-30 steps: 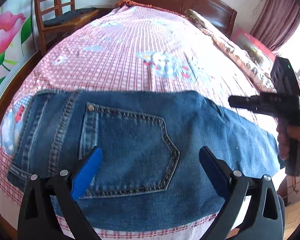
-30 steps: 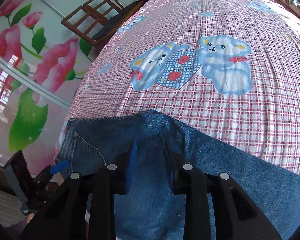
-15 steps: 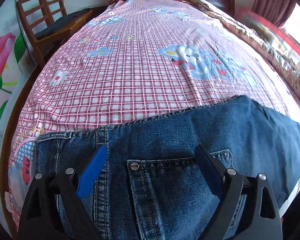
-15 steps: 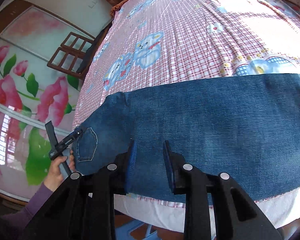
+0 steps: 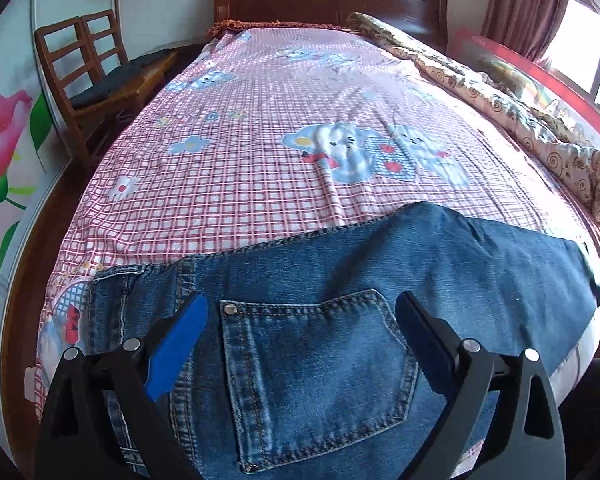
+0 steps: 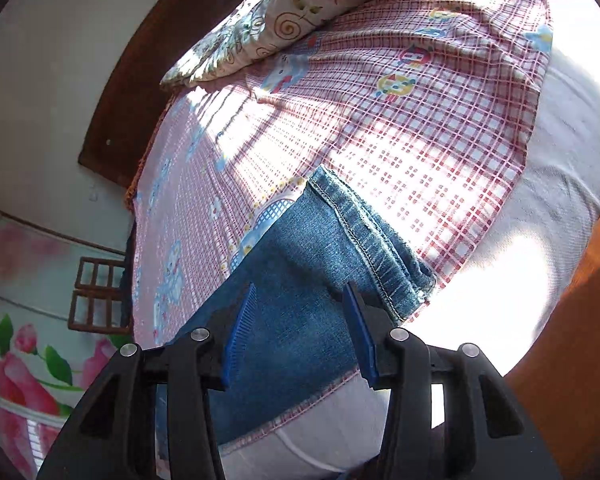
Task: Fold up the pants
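Nearest, the left gripper (image 5: 300, 340) hangs spread over the stitched back pocket (image 5: 316, 380) of the denim pants (image 5: 380, 272), which lie across the bed's near edge. The right gripper (image 6: 300, 328), jaws parted, brackets the hemmed cuff (image 6: 372, 252). Beyond: checked sheet (image 5: 260, 152); at 10 o'clock, wooden chairs (image 5: 92, 76); at 2 o'clock, swirl-patterned quilt (image 5: 520, 116).

We see our right hand-held gripper (image 6: 300, 332) parted over the jeans (image 6: 296, 280), hem at one o'clock, on the checked bed (image 6: 440, 128)
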`<state>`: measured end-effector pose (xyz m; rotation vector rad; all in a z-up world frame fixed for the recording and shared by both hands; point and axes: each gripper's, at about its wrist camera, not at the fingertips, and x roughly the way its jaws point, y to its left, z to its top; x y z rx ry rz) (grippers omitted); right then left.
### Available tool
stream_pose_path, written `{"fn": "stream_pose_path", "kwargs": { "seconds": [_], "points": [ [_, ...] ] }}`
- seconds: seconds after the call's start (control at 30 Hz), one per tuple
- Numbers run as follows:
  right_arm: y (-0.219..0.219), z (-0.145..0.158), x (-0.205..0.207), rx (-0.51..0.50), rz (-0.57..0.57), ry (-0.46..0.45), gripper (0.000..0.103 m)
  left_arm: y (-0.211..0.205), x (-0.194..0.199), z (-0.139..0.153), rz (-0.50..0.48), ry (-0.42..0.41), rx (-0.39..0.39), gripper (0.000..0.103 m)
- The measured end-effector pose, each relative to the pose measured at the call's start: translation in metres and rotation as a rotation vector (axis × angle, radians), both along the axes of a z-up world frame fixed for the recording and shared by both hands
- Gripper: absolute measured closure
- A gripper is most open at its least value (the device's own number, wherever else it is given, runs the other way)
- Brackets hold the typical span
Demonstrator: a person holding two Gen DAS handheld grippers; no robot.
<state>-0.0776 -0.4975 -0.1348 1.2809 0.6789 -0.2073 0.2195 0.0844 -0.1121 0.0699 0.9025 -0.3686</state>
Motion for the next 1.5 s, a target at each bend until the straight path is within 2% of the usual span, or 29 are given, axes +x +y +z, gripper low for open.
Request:
{"fn": "stream_pose_path", "kwargs": {
  "seconds": [0.07,0.1,0.2,0.27,0.37,0.43,0.47,0.5,0.63,0.7,0.8,0.9,1.03,1.1,1.13,1.17,1.2,1.33,1.5],
  "points": [
    [0.007,-0.017,0.003,0.124,0.014,-0.078,0.059,-0.012,-0.008,-0.008,-0.048,0.034,0.026,0.006],
    [0.010,-0.027,0.006,0.149,0.019,-0.070,0.059,-0.017,-0.010,-0.015,-0.061,0.054,0.045,0.006],
    [-0.002,-0.064,0.000,0.145,-0.048,0.055,0.060,-0.019,-0.009,-0.040,-0.051,0.117,0.094,0.006],
    [-0.007,-0.075,-0.010,0.210,-0.088,-0.004,0.074,-0.016,-0.008,-0.048,-0.034,0.128,0.097,0.007],
    [0.000,-0.051,-0.022,0.103,-0.097,-0.010,0.072,-0.014,-0.010,-0.044,-0.014,0.130,0.095,0.007],
    [-0.006,-0.046,-0.040,0.096,-0.186,-0.057,0.072,-0.014,-0.012,-0.038,0.008,0.134,0.077,0.006],
    [-0.012,-0.044,-0.050,0.068,-0.236,-0.059,0.069,-0.014,-0.014,-0.034,0.010,0.132,0.048,0.006],
    [-0.017,-0.041,-0.054,0.029,-0.262,-0.053,0.061,-0.015,-0.018,-0.029,0.009,0.127,0.017,0.006],
    [-0.032,-0.046,-0.040,0.009,-0.202,-0.092,0.060,-0.027,-0.034,-0.009,-0.013,0.100,-0.045,0.006],
    [-0.036,-0.047,-0.024,-0.019,-0.159,-0.066,0.060,-0.035,-0.042,-0.001,-0.037,0.091,-0.055,0.006],
    [-0.033,-0.060,-0.014,0.002,-0.106,-0.013,0.060,-0.045,-0.052,0.009,-0.064,0.085,-0.071,0.006],
    [-0.034,-0.065,-0.022,0.038,-0.119,-0.056,0.060,-0.049,-0.056,0.016,-0.067,0.091,-0.093,0.006],
    [-0.031,-0.065,-0.021,0.030,-0.056,-0.050,0.060,-0.048,-0.057,0.020,-0.049,0.113,-0.150,0.006],
    [-0.030,-0.060,-0.019,0.001,-0.017,-0.026,0.060,-0.047,-0.057,0.020,-0.037,0.127,-0.182,0.006],
    [-0.028,-0.055,-0.015,-0.050,0.020,0.009,0.060,-0.047,-0.058,0.020,-0.031,0.134,-0.196,0.006],
    [-0.026,-0.050,-0.010,-0.101,0.045,0.052,0.068,-0.046,-0.058,0.019,-0.025,0.137,-0.205,0.006],
    [-0.025,-0.051,-0.006,-0.101,0.061,0.066,0.077,-0.046,-0.059,0.019,-0.023,0.140,-0.211,0.006],
    [-0.026,-0.044,-0.008,-0.099,0.060,0.068,0.082,-0.043,-0.062,0.017,-0.011,0.152,-0.215,0.006],
    [-0.015,0.003,0.000,-0.208,0.049,0.036,0.085,-0.031,-0.064,0.019,0.012,0.149,-0.236,0.006]
  ]
}}
